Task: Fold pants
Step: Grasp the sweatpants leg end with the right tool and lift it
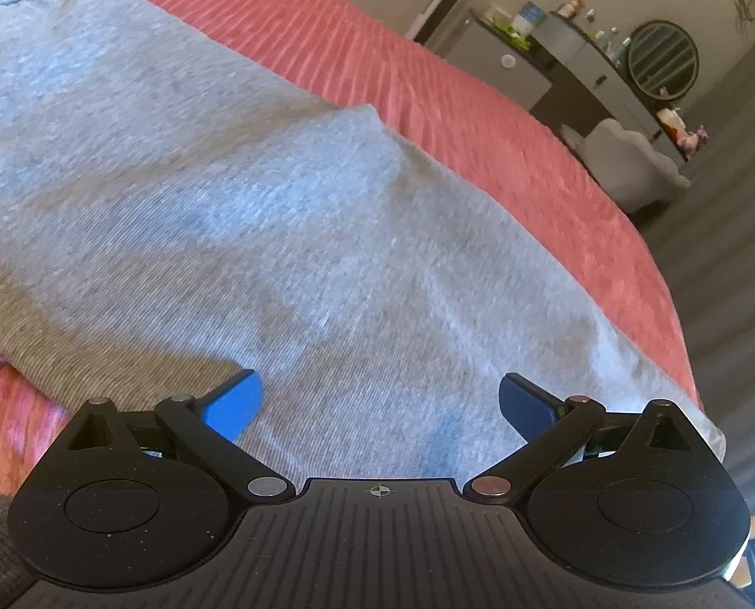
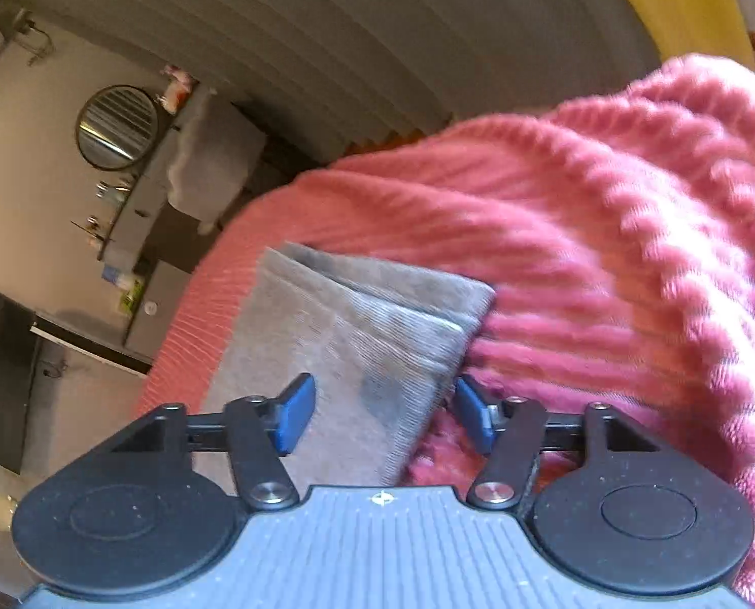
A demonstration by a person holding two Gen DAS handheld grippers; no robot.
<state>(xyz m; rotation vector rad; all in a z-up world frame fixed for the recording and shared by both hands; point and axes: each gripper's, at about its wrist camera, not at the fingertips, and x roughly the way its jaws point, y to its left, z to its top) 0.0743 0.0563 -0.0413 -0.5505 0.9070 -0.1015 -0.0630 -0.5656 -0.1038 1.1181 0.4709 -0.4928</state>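
1. Pants (image 1: 184, 193), grey, lay spread over the pink ribbed bedspread (image 1: 428, 86) on the bed.
2. Left gripper (image 1: 380, 401) hovered with jaws released wide, fabric lying beneath the gap, nothing pinched.
3. Right gripper (image 2: 382, 413) had jaws parted too; the folded hem end of the pants (image 2: 372, 335) sat between and beyond them, ungrasped.

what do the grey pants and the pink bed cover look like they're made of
Grey pants: soft heathered knit, likely cotton jersey; fine ribbed weave, matte, drapes limply. Pink bed cover: plush ribbed fabric, maybe chenille or fleece; raised fuzzy cords with a slight sheen.
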